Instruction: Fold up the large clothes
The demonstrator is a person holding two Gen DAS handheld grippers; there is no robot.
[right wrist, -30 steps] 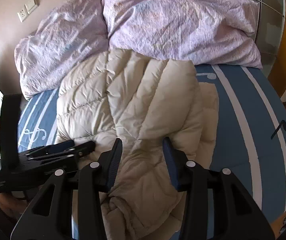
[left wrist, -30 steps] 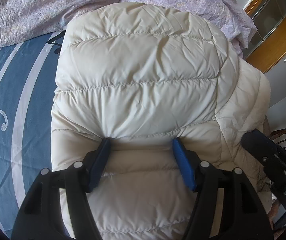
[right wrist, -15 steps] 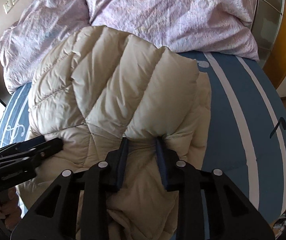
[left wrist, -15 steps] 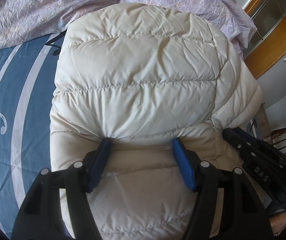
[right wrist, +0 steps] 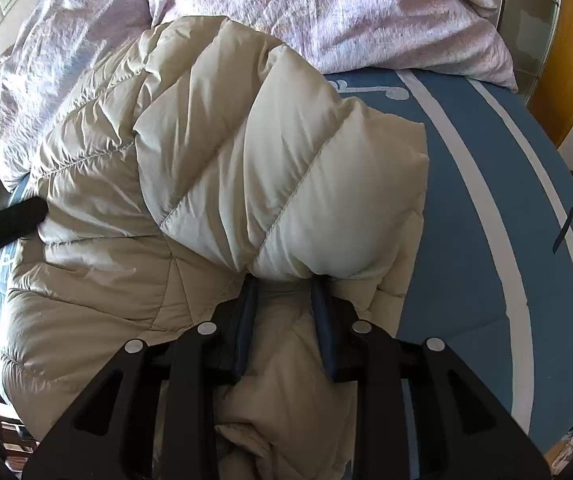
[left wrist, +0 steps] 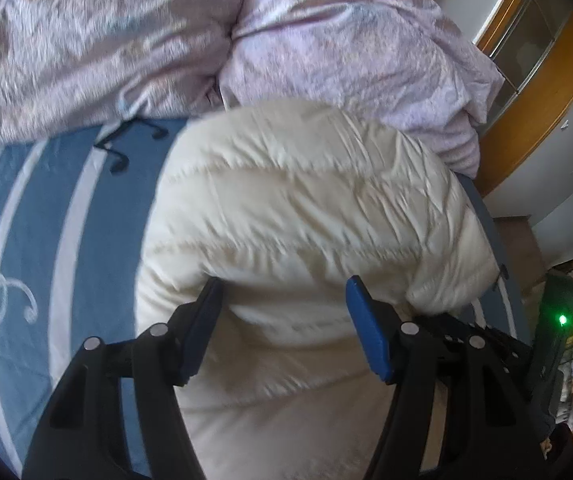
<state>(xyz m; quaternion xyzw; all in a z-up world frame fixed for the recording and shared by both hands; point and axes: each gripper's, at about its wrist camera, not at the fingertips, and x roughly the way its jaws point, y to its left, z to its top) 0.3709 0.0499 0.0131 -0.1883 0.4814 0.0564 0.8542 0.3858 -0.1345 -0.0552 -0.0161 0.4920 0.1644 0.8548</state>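
Observation:
A cream quilted puffer jacket [left wrist: 306, 200] lies bunched on a blue bed sheet [left wrist: 46, 220] with white stripes. My left gripper [left wrist: 282, 284] stands wide, its blue pads pressed into a thick fold at the jacket's near edge. In the right wrist view the jacket [right wrist: 246, 160] has a puffy layer folded over its lower part. My right gripper [right wrist: 283, 280] is shut narrow on a fold under that layer. Each gripper shows at the edge of the other's view: the right gripper's body [left wrist: 486, 340] and the left finger [right wrist: 10, 220].
Lilac crumpled pillows [left wrist: 326, 40] lie along the head of the bed, behind the jacket. A wooden wardrobe [left wrist: 534, 120] stands to the right of the bed. The striped sheet [right wrist: 486, 200] lies bare to the right of the jacket. A wall socket [right wrist: 4, 8] sits at upper left.
My right gripper came down onto the jacket and closed on a fold. My left gripper rose with its fold, and the jacket's far part now shows smaller, with more pillow in view.

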